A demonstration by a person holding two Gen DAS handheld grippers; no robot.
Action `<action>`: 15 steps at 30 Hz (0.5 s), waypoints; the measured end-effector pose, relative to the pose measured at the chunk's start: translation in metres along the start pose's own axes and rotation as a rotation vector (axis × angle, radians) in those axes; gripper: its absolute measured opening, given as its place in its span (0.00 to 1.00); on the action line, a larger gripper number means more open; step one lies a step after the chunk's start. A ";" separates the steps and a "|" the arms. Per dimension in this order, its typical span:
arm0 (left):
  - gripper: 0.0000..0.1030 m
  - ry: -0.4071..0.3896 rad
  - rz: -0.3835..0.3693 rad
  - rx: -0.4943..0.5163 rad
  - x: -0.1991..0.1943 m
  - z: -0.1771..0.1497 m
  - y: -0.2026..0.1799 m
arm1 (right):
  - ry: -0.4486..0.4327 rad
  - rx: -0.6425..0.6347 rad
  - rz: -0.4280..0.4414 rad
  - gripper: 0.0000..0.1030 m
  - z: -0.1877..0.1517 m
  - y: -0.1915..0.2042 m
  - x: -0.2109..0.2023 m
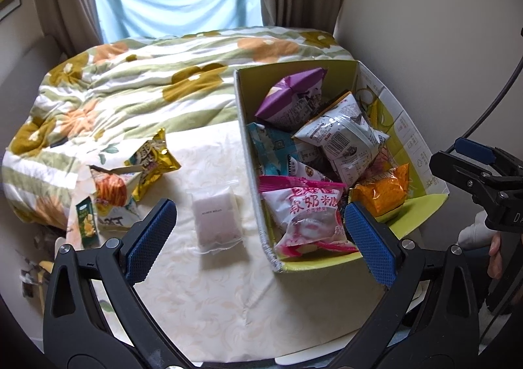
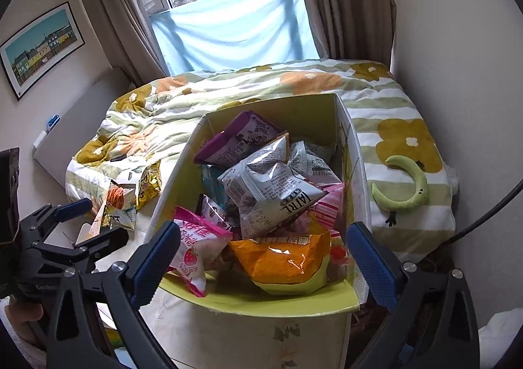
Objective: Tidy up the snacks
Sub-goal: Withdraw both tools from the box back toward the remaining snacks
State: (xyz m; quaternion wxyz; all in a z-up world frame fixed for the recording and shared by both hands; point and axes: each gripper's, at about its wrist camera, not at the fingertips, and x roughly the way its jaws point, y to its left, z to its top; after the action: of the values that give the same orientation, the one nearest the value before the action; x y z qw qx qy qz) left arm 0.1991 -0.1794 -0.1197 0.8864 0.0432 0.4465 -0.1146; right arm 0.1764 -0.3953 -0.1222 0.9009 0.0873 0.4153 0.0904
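Observation:
A yellow-green cardboard box [image 1: 421, 205] [image 2: 261, 303] on the table holds several snack packets: purple [image 1: 291, 91], grey-white [image 1: 343, 137], pink [image 1: 300, 205] and orange [image 1: 382, 195] [image 2: 281, 258]. On the table left of the box lie a clear packet with pale contents [image 1: 217, 218], a gold packet [image 1: 153, 159] and an orange-and-white packet [image 1: 111, 189]. My left gripper [image 1: 258, 238] is open and empty, above the table and the box's near corner. My right gripper [image 2: 261, 264] is open and empty, over the box's near edge.
A bed with a flowered quilt [image 1: 147, 81] lies behind the table, under a curtained window. A green crescent toy [image 2: 408, 186] rests on the quilt right of the box. The wall is close on the right. The table carries a cream cloth [image 1: 228, 297].

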 end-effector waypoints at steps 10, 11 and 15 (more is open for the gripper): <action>0.99 -0.038 0.110 -0.103 -0.047 -0.024 0.073 | -0.053 -0.084 0.060 0.99 0.013 0.060 -0.013; 0.99 -0.039 0.121 -0.116 -0.050 -0.027 0.083 | -0.057 -0.092 0.069 0.99 0.014 0.068 -0.012; 0.99 -0.022 0.161 -0.178 -0.057 -0.039 0.135 | -0.061 -0.117 0.094 0.99 0.017 0.106 0.000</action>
State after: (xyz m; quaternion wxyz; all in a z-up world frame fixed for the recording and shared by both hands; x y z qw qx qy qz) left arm 0.1684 -0.0324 -0.1003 0.8978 -0.0009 0.4404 -0.0034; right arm 0.1798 -0.2941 -0.0866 0.9115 0.0565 0.3772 0.1542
